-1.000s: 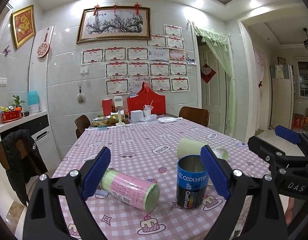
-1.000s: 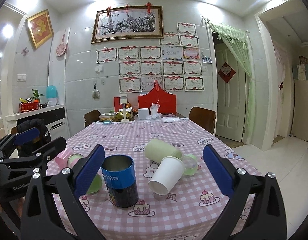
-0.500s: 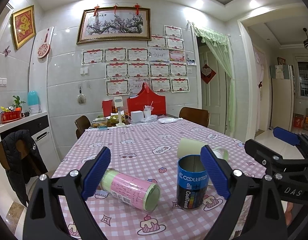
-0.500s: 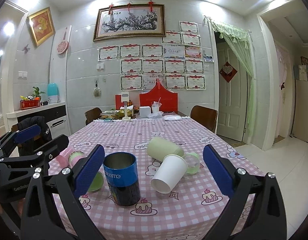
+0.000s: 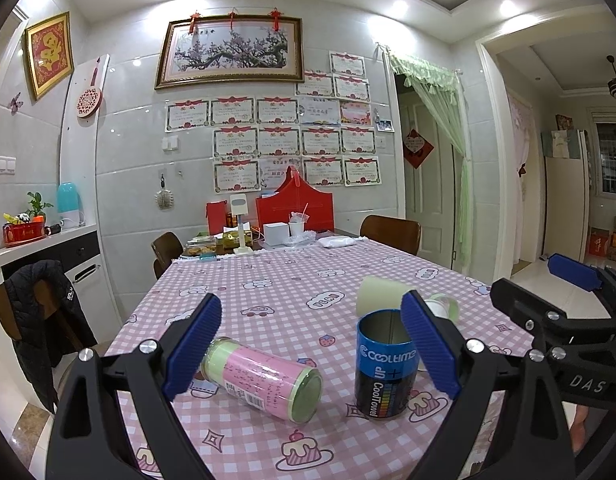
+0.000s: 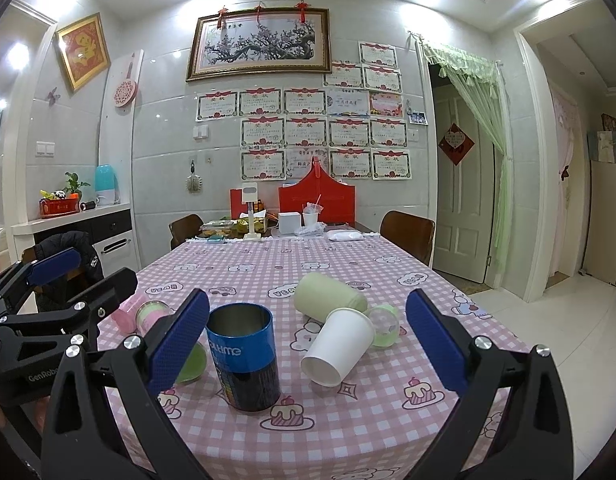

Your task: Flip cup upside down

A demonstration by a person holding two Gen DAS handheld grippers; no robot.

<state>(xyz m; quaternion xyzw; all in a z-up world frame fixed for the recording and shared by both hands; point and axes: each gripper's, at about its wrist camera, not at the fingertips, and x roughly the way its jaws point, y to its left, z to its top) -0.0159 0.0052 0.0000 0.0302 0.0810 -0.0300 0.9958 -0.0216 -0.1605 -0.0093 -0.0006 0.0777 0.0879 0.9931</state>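
Observation:
A blue "Cooltime" tin cup (image 5: 384, 364) stands upright, mouth up, on the pink checked tablecloth (image 5: 292, 280); it also shows in the right wrist view (image 6: 244, 356). A white paper cup (image 6: 340, 344) lies on its side to its right. A pink and green canister (image 5: 264, 378) lies on its side to the left. A pale green cup (image 6: 328, 300) lies on its side behind. My left gripper (image 5: 308, 352) is open and empty, short of the canister and tin. My right gripper (image 6: 308, 344) is open and empty, before the tin and paper cup.
A small clear green lid (image 6: 382, 326) lies by the paper cup. Boxes, a red holder (image 5: 294, 210) and food sit at the table's far end. Brown chairs (image 5: 390, 232) stand around it. A jacket hangs on a chair (image 5: 44, 312) at left. A doorway opens at right.
The right gripper has shifted slightly left and a little forward. The left gripper and the objects have stayed put.

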